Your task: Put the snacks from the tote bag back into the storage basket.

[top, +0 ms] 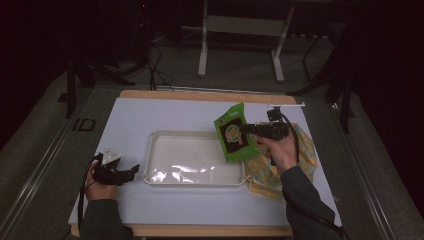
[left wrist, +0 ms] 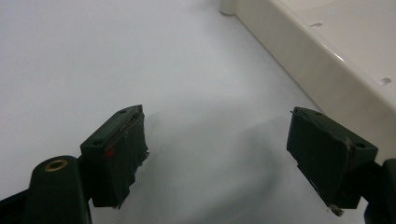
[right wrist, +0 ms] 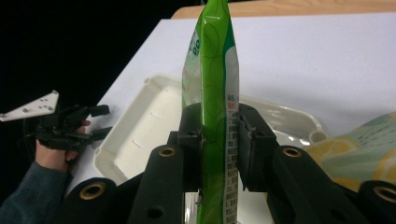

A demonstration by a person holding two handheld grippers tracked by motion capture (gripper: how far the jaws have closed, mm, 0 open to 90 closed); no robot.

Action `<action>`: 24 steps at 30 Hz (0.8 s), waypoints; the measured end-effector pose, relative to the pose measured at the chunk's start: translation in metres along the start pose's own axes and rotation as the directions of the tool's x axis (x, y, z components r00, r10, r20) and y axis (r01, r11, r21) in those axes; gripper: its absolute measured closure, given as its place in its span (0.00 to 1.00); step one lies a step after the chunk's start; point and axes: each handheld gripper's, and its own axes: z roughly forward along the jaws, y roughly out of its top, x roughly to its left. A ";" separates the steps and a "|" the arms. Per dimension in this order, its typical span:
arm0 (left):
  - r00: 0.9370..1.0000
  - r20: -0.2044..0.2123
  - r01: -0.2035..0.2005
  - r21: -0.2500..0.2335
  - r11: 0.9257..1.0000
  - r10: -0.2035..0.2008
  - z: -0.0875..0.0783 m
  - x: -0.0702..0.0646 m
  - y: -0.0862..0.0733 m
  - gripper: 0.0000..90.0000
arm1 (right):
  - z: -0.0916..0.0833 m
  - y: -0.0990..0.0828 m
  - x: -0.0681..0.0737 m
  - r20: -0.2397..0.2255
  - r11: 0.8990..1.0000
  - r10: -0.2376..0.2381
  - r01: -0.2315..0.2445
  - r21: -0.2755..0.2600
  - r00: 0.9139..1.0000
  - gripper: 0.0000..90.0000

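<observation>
A green snack packet (top: pixel 233 132) hangs in the air over the right end of the white tray (top: pixel 155 176), tilted, its printed face toward me. My right gripper (top: pixel 247 129) is shut on it; in the right gripper view the two black pads (right wrist: pixel 191 140) squeeze the flat green packet (right wrist: pixel 212 88) edge-on. My left gripper (top: pixel 131 171) rests on the white table sheet just left of the tray, pointing at it. In the left gripper view its jaws stand wide apart over bare sheet, nothing between them, my left gripper (left wrist: pixel 219 154) beside the tray wall (left wrist: pixel 299 60).
A yellow-green checked cloth (top: pixel 305 160) lies crumpled at the right of the tray, under my right hand. The tray's inside (right wrist: pixel 154 126) is bare and glossy. A wooden table edge (top: pixel 200 95) runs along the back; a metal stand (top: pixel 240 30) is on the floor beyond.
</observation>
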 end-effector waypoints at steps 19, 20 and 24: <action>1.000 0.001 0.000 0.000 1.000 0.000 0.000 0.000 0.000 0.22 | 0.023 -0.020 0.001 0.043 1.000 0.002 -0.003 0.028 0.999 0.81; 1.000 0.001 0.000 0.000 1.000 0.000 0.000 0.000 0.000 0.22 | 0.024 -0.021 0.002 0.044 0.999 0.004 -0.005 0.031 0.999 0.81; 1.000 0.001 0.000 0.000 1.000 0.000 0.000 0.000 0.000 0.22 | 0.028 -0.025 0.001 0.053 0.999 0.009 -0.011 0.035 0.999 0.81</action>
